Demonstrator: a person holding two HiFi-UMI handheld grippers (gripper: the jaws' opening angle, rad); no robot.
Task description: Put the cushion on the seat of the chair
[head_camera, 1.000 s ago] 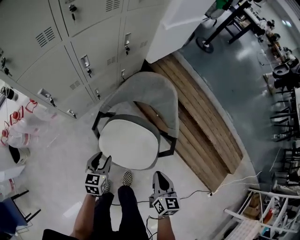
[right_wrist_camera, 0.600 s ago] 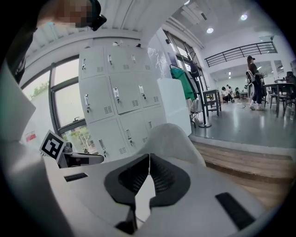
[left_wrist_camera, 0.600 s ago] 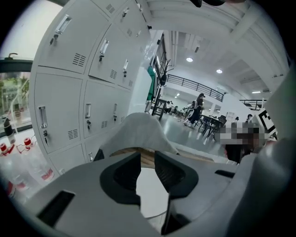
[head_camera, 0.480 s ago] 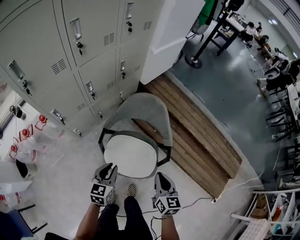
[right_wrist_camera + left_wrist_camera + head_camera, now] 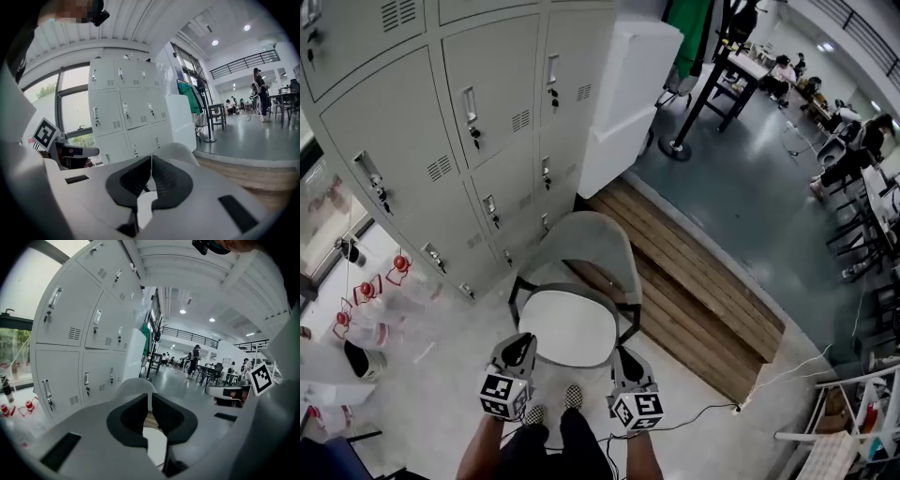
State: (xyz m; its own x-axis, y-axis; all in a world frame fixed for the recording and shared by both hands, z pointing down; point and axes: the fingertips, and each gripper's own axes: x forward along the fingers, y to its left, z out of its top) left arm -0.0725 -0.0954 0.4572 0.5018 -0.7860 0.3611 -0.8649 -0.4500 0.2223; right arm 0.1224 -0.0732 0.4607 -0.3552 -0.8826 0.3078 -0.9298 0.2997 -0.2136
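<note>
A white oval cushion (image 5: pixel 572 326) lies flat on the seat of the grey chair (image 5: pixel 586 248), which has a curved backrest and a black frame. Both grippers hover just in front of the chair's near edge, above the cushion and apart from it. My left gripper (image 5: pixel 521 345) is closing, its jaws almost together with nothing between them (image 5: pixel 150 401). The right gripper (image 5: pixel 622 358) is shut and empty (image 5: pixel 151 164). Below the jaws the cushion (image 5: pixel 154 441) (image 5: pixel 145 204) shows in both gripper views.
Grey lockers (image 5: pixel 469 112) stand behind and left of the chair. A white cabinet (image 5: pixel 628 84) and a low wooden platform (image 5: pixel 703 309) lie to its right. Red-capped bottles (image 5: pixel 366 291) sit on the floor at left. A cable (image 5: pixel 712 408) runs at lower right.
Both grippers have lifted up and back from the cushion, which stays on the seat. The left jaws, spread a second ago, have drawn together.
</note>
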